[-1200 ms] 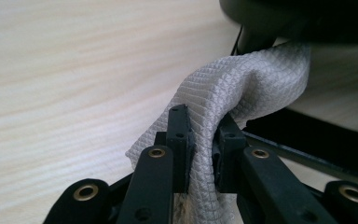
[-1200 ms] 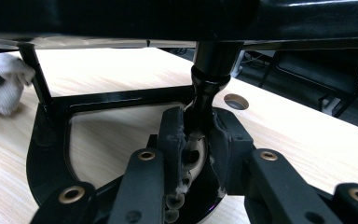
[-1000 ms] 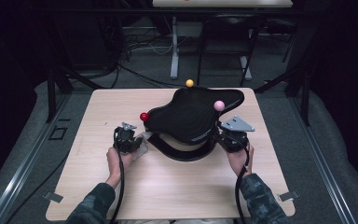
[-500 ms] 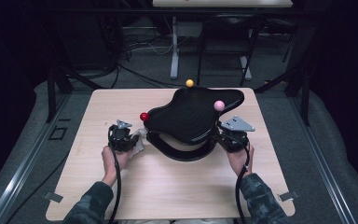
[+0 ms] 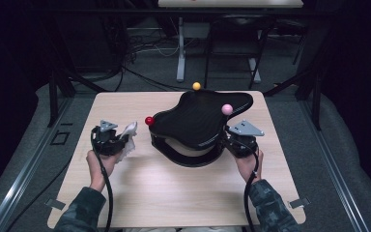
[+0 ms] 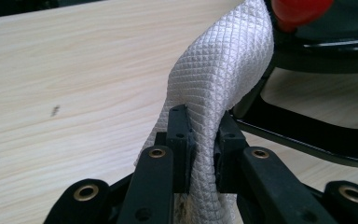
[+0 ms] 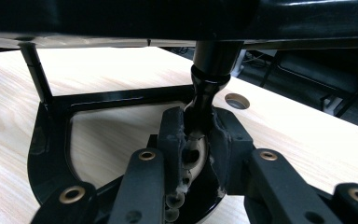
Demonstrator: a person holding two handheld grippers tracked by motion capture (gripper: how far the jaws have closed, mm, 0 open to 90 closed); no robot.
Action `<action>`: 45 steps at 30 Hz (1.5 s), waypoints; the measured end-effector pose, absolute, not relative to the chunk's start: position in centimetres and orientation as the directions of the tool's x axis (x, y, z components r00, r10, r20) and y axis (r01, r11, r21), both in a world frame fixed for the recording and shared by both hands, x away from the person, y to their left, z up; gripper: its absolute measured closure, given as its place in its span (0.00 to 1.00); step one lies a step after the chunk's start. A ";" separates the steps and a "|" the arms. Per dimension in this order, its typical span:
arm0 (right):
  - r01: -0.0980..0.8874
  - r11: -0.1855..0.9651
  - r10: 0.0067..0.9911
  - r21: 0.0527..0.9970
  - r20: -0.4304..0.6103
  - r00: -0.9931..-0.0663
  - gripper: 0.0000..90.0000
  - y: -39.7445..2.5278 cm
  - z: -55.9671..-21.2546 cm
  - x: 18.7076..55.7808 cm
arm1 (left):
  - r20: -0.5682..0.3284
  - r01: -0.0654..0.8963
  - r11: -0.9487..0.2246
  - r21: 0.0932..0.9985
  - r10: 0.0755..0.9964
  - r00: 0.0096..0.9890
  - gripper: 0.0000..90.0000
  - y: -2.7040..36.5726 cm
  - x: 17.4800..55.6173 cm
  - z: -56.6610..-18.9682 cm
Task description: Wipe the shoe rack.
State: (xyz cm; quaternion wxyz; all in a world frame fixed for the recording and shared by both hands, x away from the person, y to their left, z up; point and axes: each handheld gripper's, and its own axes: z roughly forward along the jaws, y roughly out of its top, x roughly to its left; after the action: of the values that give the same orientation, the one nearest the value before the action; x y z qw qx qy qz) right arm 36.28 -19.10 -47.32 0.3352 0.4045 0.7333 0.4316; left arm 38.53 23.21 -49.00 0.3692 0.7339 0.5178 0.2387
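Observation:
A black curved stand [image 5: 198,121] with a glossy top plate and a base frame [image 7: 56,140] sits mid-table. It carries a red ball [image 5: 149,121], a yellow ball [image 5: 196,86] and a pink ball [image 5: 227,109]. My left gripper [image 5: 118,140] is shut on a white textured cloth [image 6: 214,88], left of the stand and apart from it; the red ball [image 6: 298,11] lies just beyond the cloth. My right gripper [image 7: 198,126] is shut on a black post [image 7: 205,88] under the top plate, at the stand's right side [image 5: 236,142].
The light wooden table [image 5: 125,193] has open surface in front of the stand and at far left. A round hole [image 7: 237,101] in the tabletop lies beyond the post. Dark floor, cables and table legs [image 5: 180,48] lie behind.
My left gripper has drawn leftward away from the stand, taking the white cloth with it. The right gripper and the stand have stayed put.

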 end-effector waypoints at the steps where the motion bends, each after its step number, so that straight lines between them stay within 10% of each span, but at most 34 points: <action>1: 0.305 0.301 0.885 0.903 -0.146 -0.442 0.82 -19.1 -47.3 36.3 | -0.029 0.581 -0.187 0.792 0.939 0.343 0.89 23.6 38.3 -48.8; 31: 0.310 0.304 0.883 0.901 -0.144 -0.448 0.82 -19.1 -47.3 36.2 | -0.091 0.794 -0.063 0.605 0.985 0.148 0.84 31.3 37.7 -56.0; 45: 0.306 0.303 0.882 0.903 -0.143 -0.449 0.83 -19.1 -47.3 36.3 | -0.113 0.661 -0.058 0.748 0.971 0.213 0.29 31.1 36.7 -51.7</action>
State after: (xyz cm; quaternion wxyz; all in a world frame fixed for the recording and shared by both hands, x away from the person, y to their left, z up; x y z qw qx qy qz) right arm 36.29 -19.10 -47.30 0.3344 0.4044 0.7345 0.4303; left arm 36.69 31.08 -51.68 0.3537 0.6938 0.5880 0.2185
